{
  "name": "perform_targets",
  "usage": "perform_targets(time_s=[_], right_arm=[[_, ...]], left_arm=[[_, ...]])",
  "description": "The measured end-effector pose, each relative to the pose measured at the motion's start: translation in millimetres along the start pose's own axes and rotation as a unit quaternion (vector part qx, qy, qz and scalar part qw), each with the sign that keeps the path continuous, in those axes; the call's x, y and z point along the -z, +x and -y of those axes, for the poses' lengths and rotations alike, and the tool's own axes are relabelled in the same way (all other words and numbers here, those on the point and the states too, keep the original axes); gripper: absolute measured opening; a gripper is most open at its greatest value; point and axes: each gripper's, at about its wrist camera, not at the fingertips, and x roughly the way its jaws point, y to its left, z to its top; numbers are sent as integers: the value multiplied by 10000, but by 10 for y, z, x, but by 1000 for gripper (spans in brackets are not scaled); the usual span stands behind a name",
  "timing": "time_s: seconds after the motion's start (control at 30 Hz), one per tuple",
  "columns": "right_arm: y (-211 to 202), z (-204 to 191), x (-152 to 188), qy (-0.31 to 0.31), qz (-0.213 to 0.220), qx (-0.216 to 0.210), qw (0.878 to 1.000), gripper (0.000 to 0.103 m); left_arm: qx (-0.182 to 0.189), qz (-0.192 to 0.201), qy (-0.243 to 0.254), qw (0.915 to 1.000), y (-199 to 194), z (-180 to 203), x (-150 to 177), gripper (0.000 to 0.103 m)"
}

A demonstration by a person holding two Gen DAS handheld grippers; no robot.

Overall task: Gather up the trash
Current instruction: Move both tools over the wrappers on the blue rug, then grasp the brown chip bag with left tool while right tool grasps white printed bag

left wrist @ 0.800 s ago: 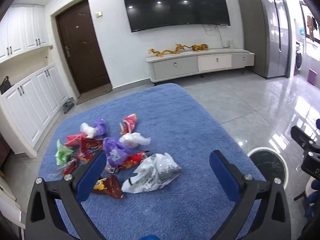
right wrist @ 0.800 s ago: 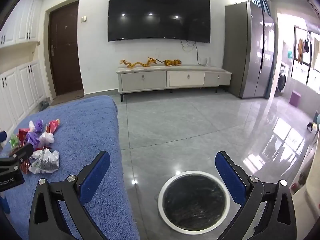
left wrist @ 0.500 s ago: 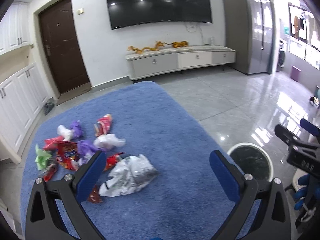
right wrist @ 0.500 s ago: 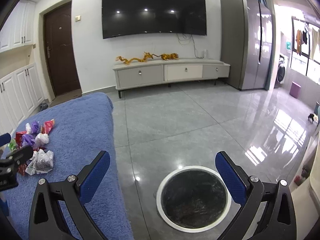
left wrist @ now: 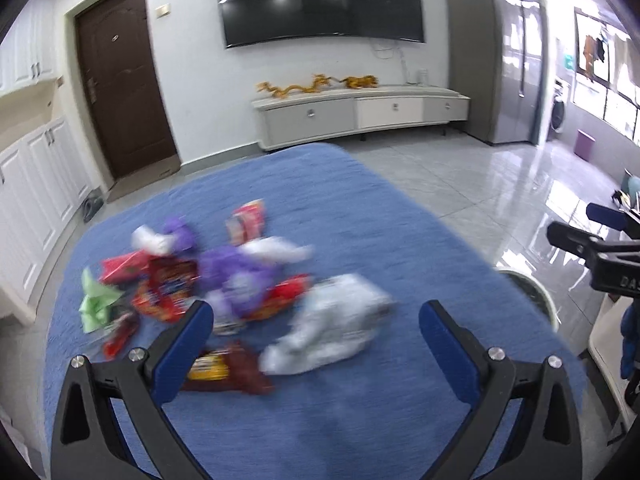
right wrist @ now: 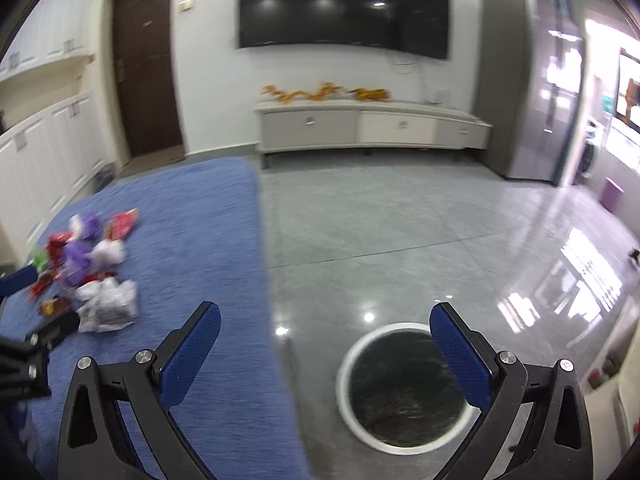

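We hold our left tongs (left wrist: 316, 334) spread apart over the blue fuzzy-covered counter (left wrist: 360, 216), gripping nothing. The heap of crumpled snack wrappers and plastic bags (left wrist: 224, 280) lies at 11 o'clock from them; a whitish clear plastic bag (left wrist: 332, 332), blurred, seems nearest. Our right tongs (right wrist: 326, 344) are also apart and empty, above the grey tiled floor. The round white-rimmed bin with a black liner (right wrist: 404, 388) sits at 5 o'clock from them, beside the counter edge.
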Motion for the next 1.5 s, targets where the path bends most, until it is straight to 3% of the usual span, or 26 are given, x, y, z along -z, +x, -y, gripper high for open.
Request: perform_targets(time_s=[0.2,0.33,0.43,0.57,0.6,0.73,0.8,0.9,1.0,1.27,1.5], right_arm=[[201,-633,-31,-323,-216,-1042,9938,94],[414,-1116,-48,-545,-281,-1573,9856,94],[540,-1321,-75,-418,-617,-2051,9759,93],[741,-1621,-88,-544,-773,-2242,9700,92],[769,-1666,-95,-556,-797,-2271,9690,90],[944,-1798,-72,-511,-1022,-2417,9636,75],[1000,-1792,-47,-452,-1180,-2556,9585,59],[1010,-1804,-3,-444,-1157,-2611,9573,51],[903,-1699,12,-368,-1092,-2733,9550,46],[640,-1395,141,-231,-838,-2843,9548,41],[393,-842,180,206,-534,-2798,9584,40]], left_arm=[[296,-359,-148,9988,160,-752,164,103],[548,-609,-395,9959,326,-1021,281,103],[796,-785,-547,9922,428,-1105,374,103],[1023,-962,-531,9887,531,-1084,478,97],[1080,-1018,-519,9876,548,-1068,496,90],[1169,-995,-528,9867,504,-1064,487,85],[1148,-994,-500,9871,468,-1033,500,81],[1174,-990,-493,9869,415,-991,513,64],[1126,-974,-520,9875,341,-948,516,59],[1083,-909,-439,9890,100,-696,456,42],[1147,-857,-266,9893,-42,-342,331,26]])
